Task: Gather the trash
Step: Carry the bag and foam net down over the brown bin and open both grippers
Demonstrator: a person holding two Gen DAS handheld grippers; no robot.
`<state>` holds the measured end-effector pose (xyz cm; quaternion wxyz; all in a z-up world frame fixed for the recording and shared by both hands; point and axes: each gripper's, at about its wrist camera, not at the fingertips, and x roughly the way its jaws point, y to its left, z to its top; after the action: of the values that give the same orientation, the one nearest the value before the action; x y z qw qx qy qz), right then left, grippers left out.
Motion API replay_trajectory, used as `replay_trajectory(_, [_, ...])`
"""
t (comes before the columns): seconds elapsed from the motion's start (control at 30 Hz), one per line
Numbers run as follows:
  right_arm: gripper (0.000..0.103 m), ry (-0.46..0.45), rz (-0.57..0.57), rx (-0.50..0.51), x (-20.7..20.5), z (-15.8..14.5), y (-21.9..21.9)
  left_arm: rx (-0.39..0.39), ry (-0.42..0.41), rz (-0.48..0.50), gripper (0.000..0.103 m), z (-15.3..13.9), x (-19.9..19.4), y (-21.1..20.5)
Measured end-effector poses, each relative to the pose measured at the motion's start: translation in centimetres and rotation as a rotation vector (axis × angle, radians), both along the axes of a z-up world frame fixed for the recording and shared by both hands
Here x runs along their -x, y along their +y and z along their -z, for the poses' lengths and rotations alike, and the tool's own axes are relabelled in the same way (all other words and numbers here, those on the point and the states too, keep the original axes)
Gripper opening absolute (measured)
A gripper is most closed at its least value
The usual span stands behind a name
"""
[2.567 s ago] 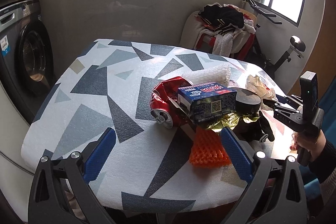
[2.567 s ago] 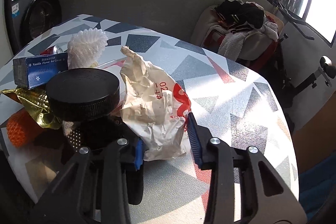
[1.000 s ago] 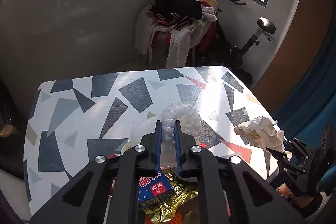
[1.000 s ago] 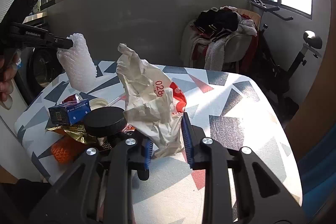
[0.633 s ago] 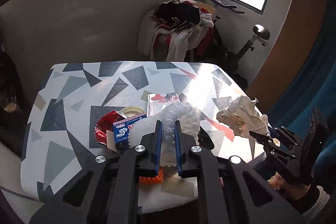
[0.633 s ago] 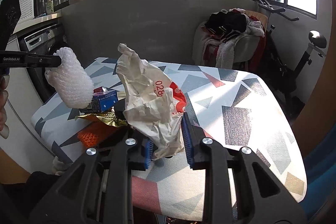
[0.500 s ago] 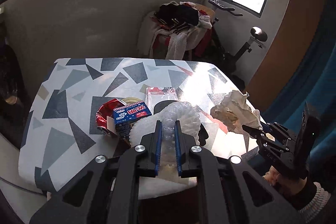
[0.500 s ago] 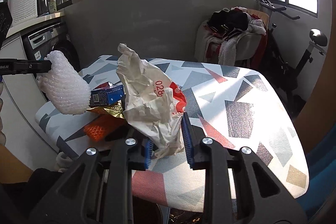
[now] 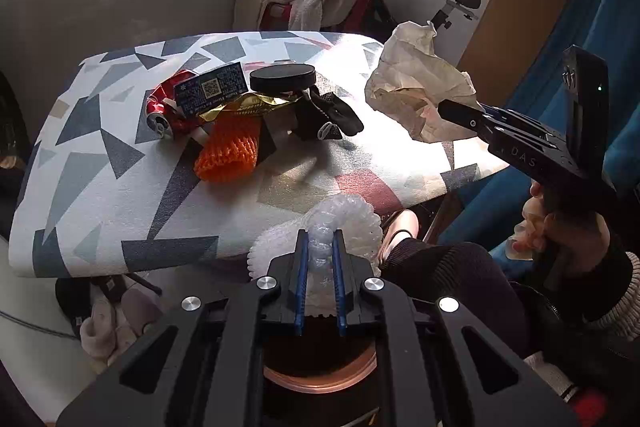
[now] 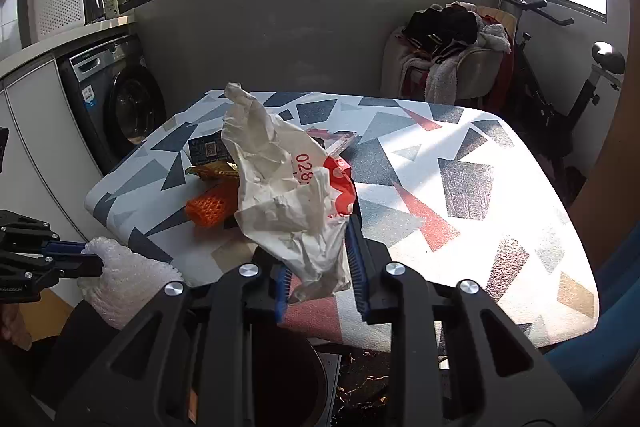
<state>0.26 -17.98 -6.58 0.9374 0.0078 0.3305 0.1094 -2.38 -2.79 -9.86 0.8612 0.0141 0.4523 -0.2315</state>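
Left gripper (image 9: 319, 267): pressed nearly together, pinching a white foam fruit-net sleeve (image 9: 340, 217) by a bunched ridge. It hangs off the near edge of the patterned surface (image 9: 100, 195), above a round copper-rimmed bin (image 9: 320, 379) on the floor.
Right gripper (image 10: 320, 275): part closed, its blue ribbed pads squeezing the lower fold of a crumpled cream paper bag with red print (image 10: 288, 187). The bag stands up over the near edge of the surface, with a dark round opening, which I take for the same bin, right below.
How the sleeve handles: I judge it very light, springy and soft. It crushes under the pads and will likely drift, not drop, so a deep pinch on a gathered fold suits it.
How the bag handles: light, stiff enough to hold its crumple, easy to tear. A grip low on the thick folds looks safest.
Left on the surface: an orange foam net (image 9: 228, 151), a crushed red can (image 9: 166, 107), a blue carton (image 9: 210, 91), gold foil (image 9: 248, 105), a black round lid (image 9: 282, 79) and a dark glove (image 9: 332, 115), all clustered well apart from both grippers.
Step in hand: by my reading, both pieces are poised for dropping.
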Motion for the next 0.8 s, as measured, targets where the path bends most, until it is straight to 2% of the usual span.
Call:
replay_trajectory(0.2, [0.028, 0.032, 0.002, 0.004, 0.8, 1.3, -0.4, -0.068, 0.048, 0.068, 0.012, 5.1, 0.8, -1.7])
replay_trajectory(0.27, [0.028, 0.04, 0.004, 0.001, 1.0, 1.7, -0.4, -0.07, 0.062, 0.079, 0.019, 6.3, 0.7, -2.1])
replay_trajectory(0.3, [0.028, 0.045, 0.005, -0.002, 1.1, 2.0, -0.5, -0.071, 0.059, 0.087, 0.028, 6.6, 0.6, -2.3])
replay_trajectory(0.33, [0.028, 0.049, 0.007, -0.007, 1.3, 2.3, -0.5, -0.065, 0.049, 0.094, 0.059, 6.7, 0.7, -2.2])
replay_trajectory(0.37, [0.028, 0.055, 0.009, -0.016, 1.4, 2.6, -0.5, -0.057, 0.025, 0.089, 0.08, 6.7, 0.8, -2.1])
replay_trajectory(0.43, [0.029, 0.068, 0.002, -0.041, 1.9, 3.5, -0.4, -0.043, -0.023, 0.072, 0.083, 6.4, 1.0, -1.5])
replay_trajectory(0.53, [0.029, 0.1, -0.031, -0.042, 2.8, 5.4, 0.8, -0.054, -0.05, 0.017, 0.09, 6.5, 0.9, -0.2])
replay_trajectory(0.8, [0.029, 0.217, -0.216, -0.007, 4.5, 10.5, 6.0, -0.041, -0.172, -0.147, 0.097, 6.0, 2.0, 4.5])
